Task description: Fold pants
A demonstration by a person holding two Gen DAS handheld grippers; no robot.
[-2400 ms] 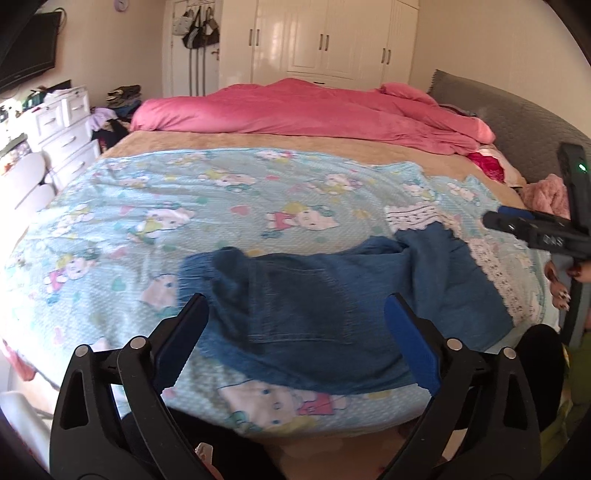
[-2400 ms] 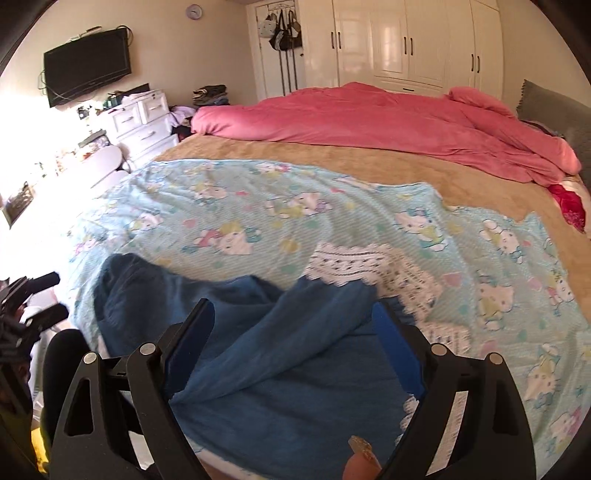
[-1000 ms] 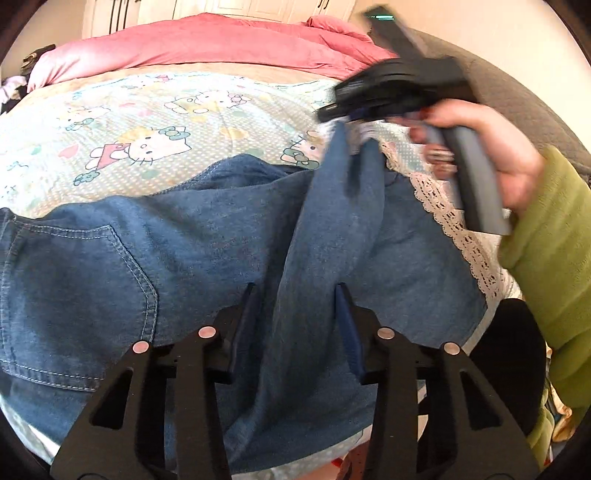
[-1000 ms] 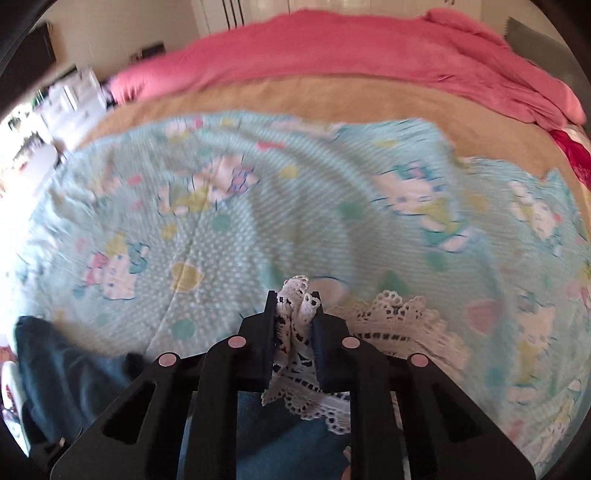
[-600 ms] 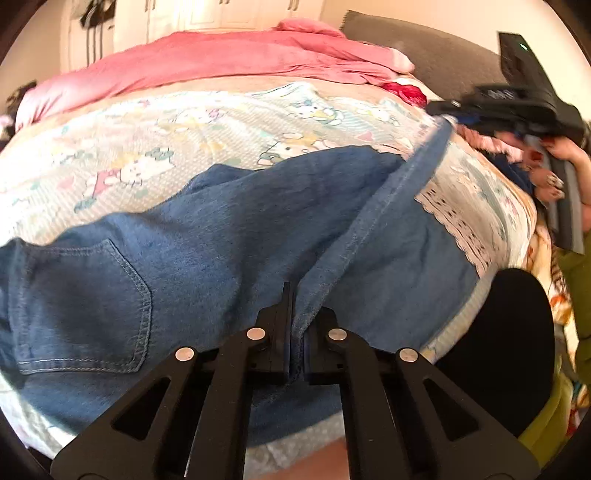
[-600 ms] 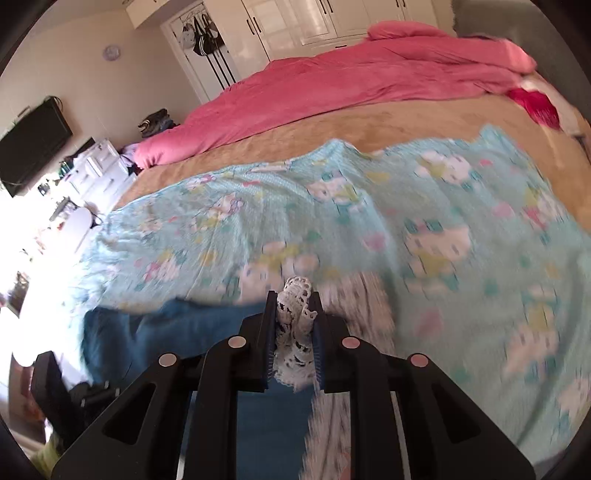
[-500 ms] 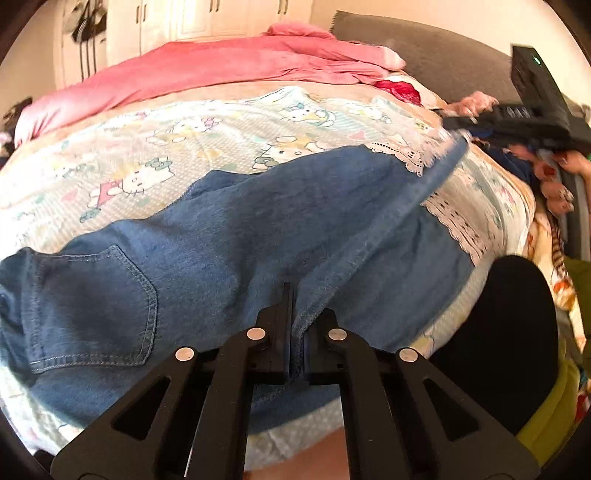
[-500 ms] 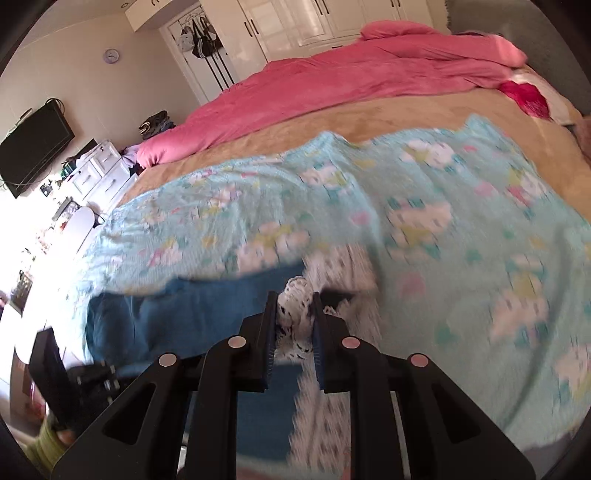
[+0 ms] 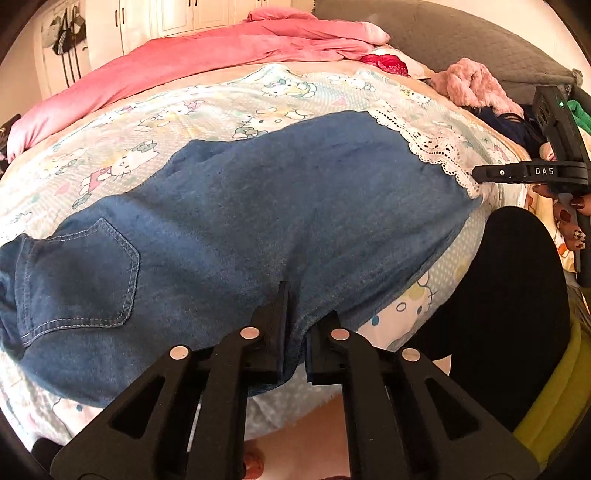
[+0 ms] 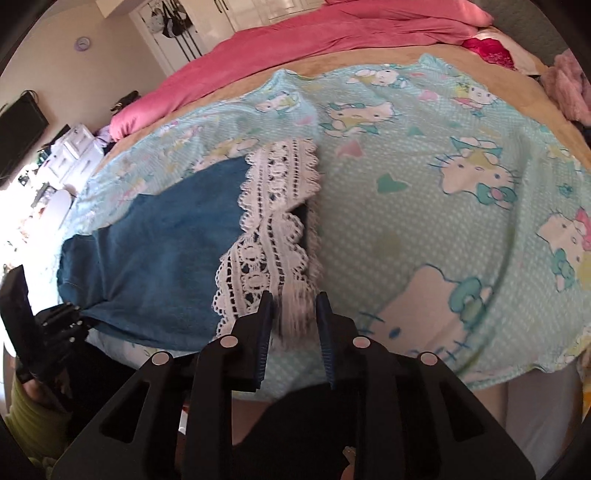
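Blue denim pants with a white lace hem lie spread flat, one leg on the other, across a light-blue cartoon-cat sheet. A back pocket shows at the left. My left gripper is shut on the pants' near edge. In the right wrist view my right gripper has its jaws slightly parted around the lace hem, which looks blurred and loose between them. The pants stretch left from there. The right gripper also shows in the left wrist view at the hem.
The bed holds a pink duvet at the back, a pink fluffy garment and dark clothes at the right. A grey headboard is at the right. White wardrobes, a dresser and a TV are beyond.
Both grippers pulled the upper leg taut and laid it down flat over the other leg. The right gripper's jaws have parted slightly around the lace hem. The left stays clamped.
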